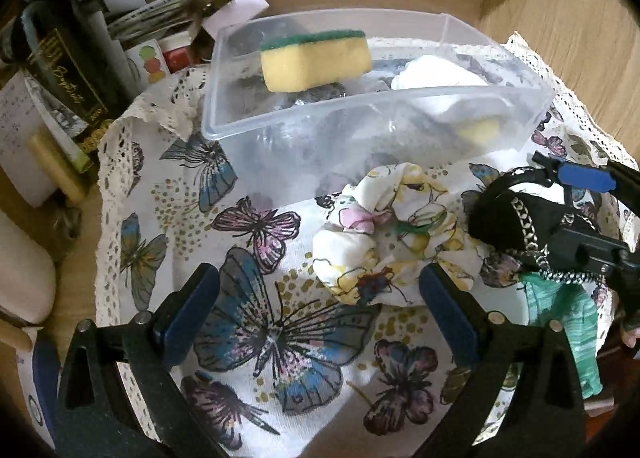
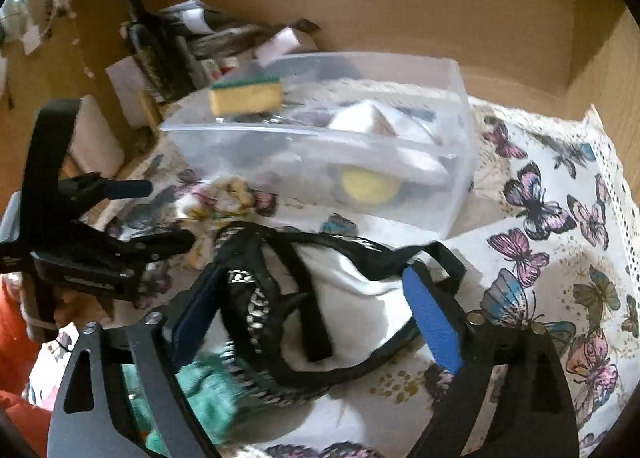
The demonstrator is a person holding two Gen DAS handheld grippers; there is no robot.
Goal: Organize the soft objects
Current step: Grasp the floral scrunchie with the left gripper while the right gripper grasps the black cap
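A clear plastic box stands on the butterfly cloth; it holds a yellow-green sponge, white cloth and a yellow item. A floral scrunchie lies in front of the box, just ahead of my open, empty left gripper. My right gripper is open, its fingers either side of a black chain-trimmed fabric piece lying on white cloth. A green cloth lies beneath it. The box and sponge show beyond.
Books, papers and boxes are piled at the back left. A wooden wall stands behind the box. A cream roll lies at the far left. The left gripper shows in the right wrist view.
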